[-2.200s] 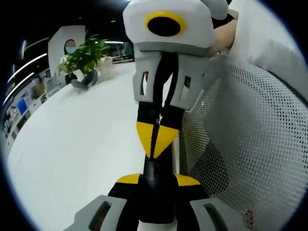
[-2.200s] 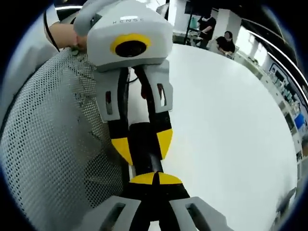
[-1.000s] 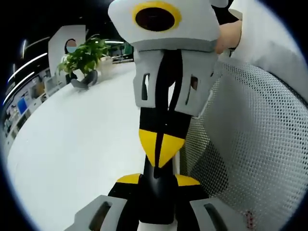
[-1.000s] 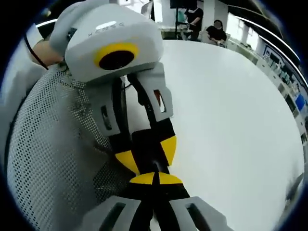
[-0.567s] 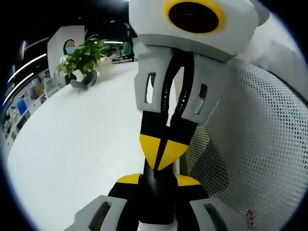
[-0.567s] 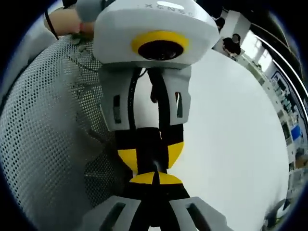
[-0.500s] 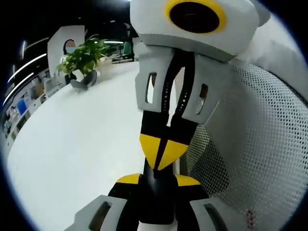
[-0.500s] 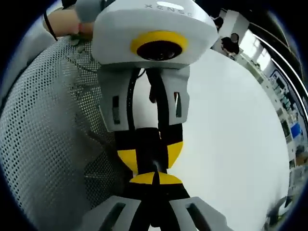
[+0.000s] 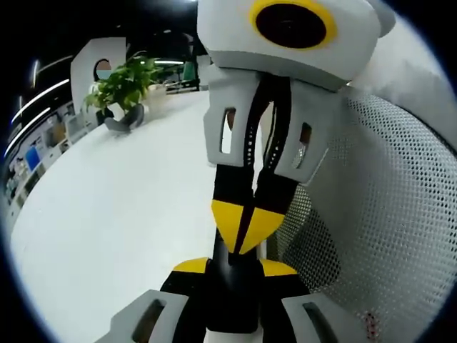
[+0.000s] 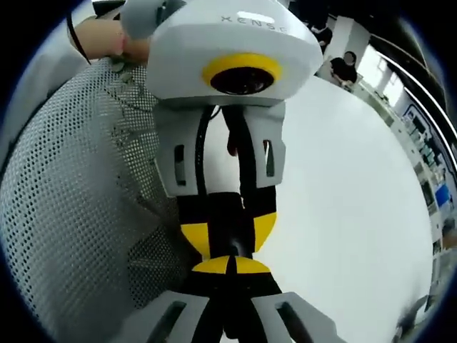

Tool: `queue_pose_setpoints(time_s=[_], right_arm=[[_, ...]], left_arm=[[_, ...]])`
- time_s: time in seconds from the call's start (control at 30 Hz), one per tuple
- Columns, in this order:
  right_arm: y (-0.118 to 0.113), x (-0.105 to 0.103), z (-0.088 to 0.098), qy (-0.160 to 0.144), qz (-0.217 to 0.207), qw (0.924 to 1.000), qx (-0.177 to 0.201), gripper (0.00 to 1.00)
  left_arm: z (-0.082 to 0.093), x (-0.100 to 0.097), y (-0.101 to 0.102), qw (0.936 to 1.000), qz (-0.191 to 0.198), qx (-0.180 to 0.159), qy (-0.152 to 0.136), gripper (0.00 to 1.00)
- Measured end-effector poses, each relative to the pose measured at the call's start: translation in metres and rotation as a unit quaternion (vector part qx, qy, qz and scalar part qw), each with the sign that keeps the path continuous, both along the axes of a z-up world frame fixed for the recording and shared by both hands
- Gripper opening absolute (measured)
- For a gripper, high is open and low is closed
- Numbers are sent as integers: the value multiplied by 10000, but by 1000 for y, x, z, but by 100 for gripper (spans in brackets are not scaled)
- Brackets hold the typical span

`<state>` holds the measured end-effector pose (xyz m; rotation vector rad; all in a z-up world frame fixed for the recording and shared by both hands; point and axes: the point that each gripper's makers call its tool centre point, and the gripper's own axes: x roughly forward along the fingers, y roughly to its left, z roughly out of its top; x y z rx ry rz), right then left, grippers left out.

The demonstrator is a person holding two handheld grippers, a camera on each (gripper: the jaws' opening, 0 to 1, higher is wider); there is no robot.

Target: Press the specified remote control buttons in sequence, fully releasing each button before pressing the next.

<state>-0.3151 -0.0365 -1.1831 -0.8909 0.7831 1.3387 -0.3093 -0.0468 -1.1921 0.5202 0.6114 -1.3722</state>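
In the left gripper view my left gripper point(image 9: 234, 266) is shut on a slim black remote control point(image 9: 232, 289), which stands up between its yellow-tipped jaws. My right gripper point(image 9: 246, 227) comes down from the top with its yellow tips shut together, and they rest on the remote's upper end. From the right gripper view, my right gripper point(image 10: 228, 266) points its shut tips at the remote control point(image 10: 228, 218), which is clamped between the left gripper's point(image 10: 228, 234) yellow pads. The buttons are hidden.
A white mesh chair back point(image 9: 371, 214) stands close beside both grippers and appears again point(image 10: 71, 214). A wide white table point(image 9: 107, 214) spreads beyond, with a potted plant point(image 9: 127, 82) at its far end. A hand point(image 10: 100, 36) holds the left gripper; people point(image 10: 346, 66) sit far back.
The right gripper has swung closer and more upright over the remote, and its shut tips have dropped slightly onto the remote's end. The left gripper keeps hold.
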Motion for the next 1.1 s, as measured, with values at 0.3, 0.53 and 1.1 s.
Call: queue_pose_setpoints(time_s=[0.3, 0.53, 1.1], right_arm=[[0, 2, 0, 282, -200, 9994, 9, 0], [0, 0, 2, 150, -58, 9994, 322, 0], [9, -5, -1, -88, 615, 9981, 55, 0]], left_arm=[[1, 0, 0, 10000, -7, -22, 1, 25], [0, 1, 0, 10000, 11, -25, 11, 25], [-1, 0, 0, 10000, -32, -84, 4, 25]])
